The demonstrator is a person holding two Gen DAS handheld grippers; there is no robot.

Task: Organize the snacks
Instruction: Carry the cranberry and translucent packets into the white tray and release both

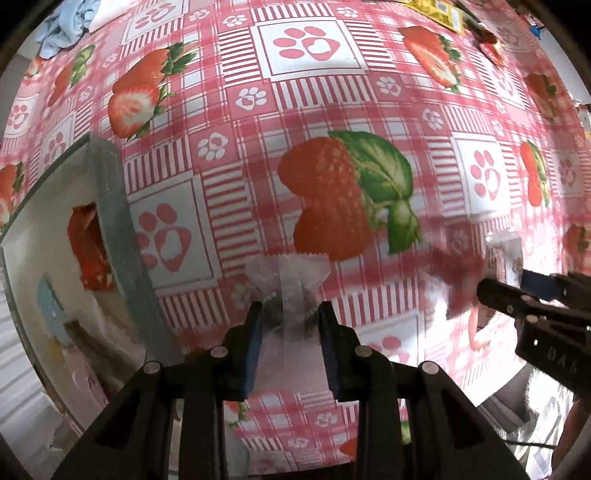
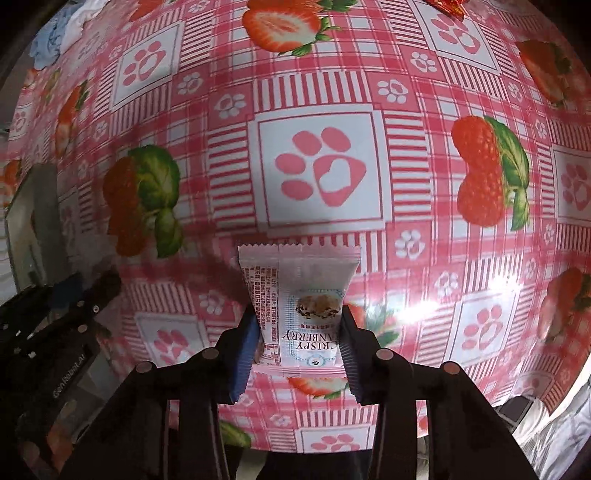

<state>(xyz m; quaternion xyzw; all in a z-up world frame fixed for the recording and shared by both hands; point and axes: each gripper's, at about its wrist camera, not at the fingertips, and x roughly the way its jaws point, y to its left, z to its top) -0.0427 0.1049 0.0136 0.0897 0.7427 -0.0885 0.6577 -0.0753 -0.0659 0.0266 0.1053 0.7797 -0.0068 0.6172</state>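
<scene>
**Two grippers, each holding a snack packet over the tabletop**

The left gripper [image 1: 288, 317] points straight down at the tabletop [image 1: 332, 110], which has a pink checked cover with strawberries and paw prints. Its jaws are clamped on a see-through packet [image 1: 288, 280]. The packet's zigzag top edge sticks out past the blue pads [image 1: 253, 354] toward 12 o'clock. The writing on this packet is too blurry to read.

In the left wrist view, a white box [image 1: 107, 206] sits at 9 o'clock. A red packet [image 1: 90, 251] and some other snacks lie inside it, but they are too blurry to name. The right gripper comes in from 3 o'clock in this view, with a blurry packet in front of it.

The right gripper [image 2: 299, 332] points down too, tipped a little. Its jaws are squeezed on a cranberry crisp packet [image 2: 299, 291], one pad on each long side. The packet is white and pale blue with a small picture of the snack on it. It hangs above the tabletop, near a big paw print. In the right wrist view, the left gripper shows dark at 8 o'clock.

A yellow packet [image 1: 436, 11] lies at the far edge at 1 o'clock in the left wrist view, and a light blue cloth [image 1: 70, 26] sits at 11 o'clock.
</scene>
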